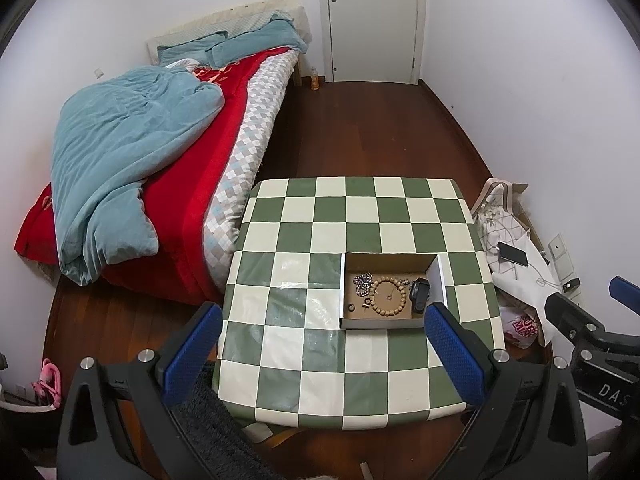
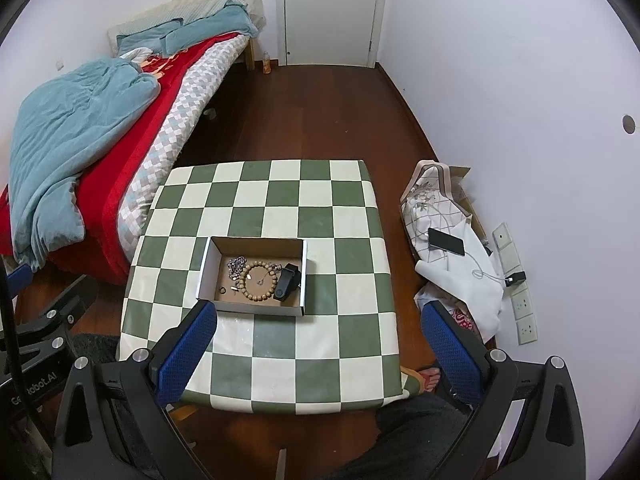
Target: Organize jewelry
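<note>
Jewelry is lying all together inside a small open box (image 2: 256, 308) that is sitting on the checkered counter (image 2: 340, 220), so nothing can be rolling away. A ring of brown wooden beads (image 2: 262, 282) is resting in the middle, a shiny silver chain (image 2: 236, 266) is bunching up at its left, a little dark ring (image 2: 220, 290) is sitting near the front, and a black watch (image 2: 287, 286) is lying at the right. The left gripper (image 1: 324, 344) is hanging back near the counter's edge with its blue fingers (image 1: 192, 344) spread wide apart and holding nothing. The right gripper (image 2: 320, 344) is doing the same. This could be a finished tidy-up, or a pile waiting for sorting; I cannot tell which.
</note>
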Demonstrator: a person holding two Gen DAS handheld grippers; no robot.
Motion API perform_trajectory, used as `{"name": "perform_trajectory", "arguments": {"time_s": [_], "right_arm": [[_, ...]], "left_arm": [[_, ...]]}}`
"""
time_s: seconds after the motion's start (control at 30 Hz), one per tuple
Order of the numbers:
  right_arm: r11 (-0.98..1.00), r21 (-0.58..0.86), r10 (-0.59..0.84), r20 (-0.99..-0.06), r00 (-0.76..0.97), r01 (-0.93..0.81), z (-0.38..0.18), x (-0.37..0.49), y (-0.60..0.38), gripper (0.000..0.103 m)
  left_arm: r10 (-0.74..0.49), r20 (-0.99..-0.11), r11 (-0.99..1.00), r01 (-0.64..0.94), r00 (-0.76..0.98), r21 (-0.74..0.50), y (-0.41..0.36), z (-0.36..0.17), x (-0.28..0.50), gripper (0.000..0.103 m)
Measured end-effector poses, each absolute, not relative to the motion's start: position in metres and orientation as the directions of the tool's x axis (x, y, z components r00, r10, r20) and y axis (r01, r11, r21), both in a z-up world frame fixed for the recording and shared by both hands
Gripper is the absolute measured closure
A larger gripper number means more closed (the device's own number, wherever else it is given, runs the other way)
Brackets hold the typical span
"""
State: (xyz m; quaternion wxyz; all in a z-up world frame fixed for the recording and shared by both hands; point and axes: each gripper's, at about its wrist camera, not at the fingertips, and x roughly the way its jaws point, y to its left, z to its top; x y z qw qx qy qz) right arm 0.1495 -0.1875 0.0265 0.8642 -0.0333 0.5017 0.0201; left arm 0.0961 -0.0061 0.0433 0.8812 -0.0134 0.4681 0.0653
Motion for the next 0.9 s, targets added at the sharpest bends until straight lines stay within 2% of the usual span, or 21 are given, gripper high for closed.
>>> {"name": "perform_trajectory", "arguments": {"time_s": [0.9], "right_arm": [[0.998, -0.023, 0.007, -0.853, 0.521, -0.051, 0.0369, 0.1433, -0.1882, 0.0]], "left_arm": [[0.116, -0.816, 0.99, -0.135, 0.566, 0.047, -0.0125, 0.0501, 0.0974, 0.0]]}}
